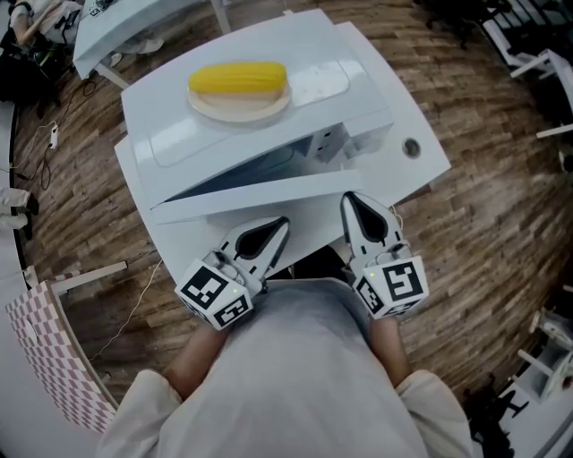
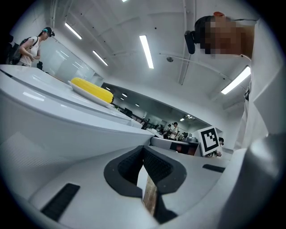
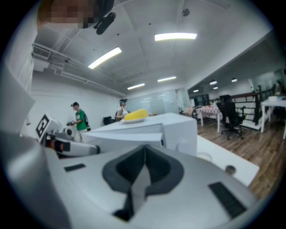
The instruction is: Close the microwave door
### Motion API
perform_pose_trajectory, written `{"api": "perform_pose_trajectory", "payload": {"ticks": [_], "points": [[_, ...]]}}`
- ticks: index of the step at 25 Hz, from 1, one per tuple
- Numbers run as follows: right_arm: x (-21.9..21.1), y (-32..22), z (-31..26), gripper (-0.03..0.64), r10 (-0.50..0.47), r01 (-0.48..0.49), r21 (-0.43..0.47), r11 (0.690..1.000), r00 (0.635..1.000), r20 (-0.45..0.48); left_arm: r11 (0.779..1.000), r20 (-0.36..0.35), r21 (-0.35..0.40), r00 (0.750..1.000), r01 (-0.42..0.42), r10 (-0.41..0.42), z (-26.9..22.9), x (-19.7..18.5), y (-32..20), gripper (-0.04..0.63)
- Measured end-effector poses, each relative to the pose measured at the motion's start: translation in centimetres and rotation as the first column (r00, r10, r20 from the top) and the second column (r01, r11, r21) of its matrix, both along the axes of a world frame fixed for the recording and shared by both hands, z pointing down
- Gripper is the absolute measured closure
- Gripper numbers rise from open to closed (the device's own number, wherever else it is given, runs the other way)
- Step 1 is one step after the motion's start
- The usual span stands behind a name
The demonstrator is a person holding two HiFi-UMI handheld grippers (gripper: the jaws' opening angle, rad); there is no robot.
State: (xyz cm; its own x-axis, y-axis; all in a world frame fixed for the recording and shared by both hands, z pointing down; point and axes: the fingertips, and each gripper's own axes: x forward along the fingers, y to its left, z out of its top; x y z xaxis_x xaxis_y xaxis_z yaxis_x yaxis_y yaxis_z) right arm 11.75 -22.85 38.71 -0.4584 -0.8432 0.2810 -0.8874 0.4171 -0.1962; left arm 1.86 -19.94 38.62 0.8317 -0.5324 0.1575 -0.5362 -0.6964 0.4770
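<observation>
A white microwave (image 1: pixel 260 107) stands on a white table (image 1: pixel 421 165), seen from above. Its door (image 1: pixel 269 199) hangs partly open, with a dark gap (image 1: pixel 242 176) behind it. On top lies a yellow corn cob (image 1: pixel 238 79) on a plate. My left gripper (image 1: pixel 285 221) is shut and empty, its tip just in front of the door's near face. The right gripper (image 1: pixel 349 197) is also shut and empty, its tip at the door's right part; contact cannot be told. In the left gripper view the shut left gripper (image 2: pixel 144 150) points past the microwave (image 2: pixel 53 116). In the right gripper view the shut right gripper (image 3: pixel 144 150) faces the door (image 3: pixel 125 134).
A round grommet (image 1: pixel 411 148) sits in the table at the right. Wood floor surrounds the table. Another white table (image 1: pixel 116 27) stands at the back left. Office chairs (image 3: pixel 230 116) and people (image 3: pixel 78 118) are far behind. My body is close to the table's near edge.
</observation>
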Motion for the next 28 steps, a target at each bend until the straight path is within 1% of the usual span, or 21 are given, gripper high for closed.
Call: {"api": "perform_pose_trajectory", "payload": {"ticks": [8,15,19,28], "points": [[0.0,-2.0,0.1,0.592,-0.005,0.005,-0.007,1.0,1.0,0.007,1.0,0.001,-0.01,1.0,0.005,-0.005,0.0,0.0,-1.5,0.575],[-0.2,-3.5,0.2,0.592,-0.018,0.019,-0.019,1.0,1.0,0.007,1.0,0.002,-0.004,1.0,0.011,-0.011,0.0,0.1,-2.7,0.575],[-0.1,-4.4,0.4,0.592,-0.027,0.027,-0.028,0.999,1.0,0.009,1.0,-0.011,-0.011,1.0,0.028,-0.029,0.0,0.1,-3.4,0.576],[-0.1,-5.9,0.6,0.592,-0.068,0.068,-0.039,0.997,0.998,0.01,0.997,-0.008,-0.038,0.998,0.062,-0.062,0.7,0.4,-4.6,0.576]]}}
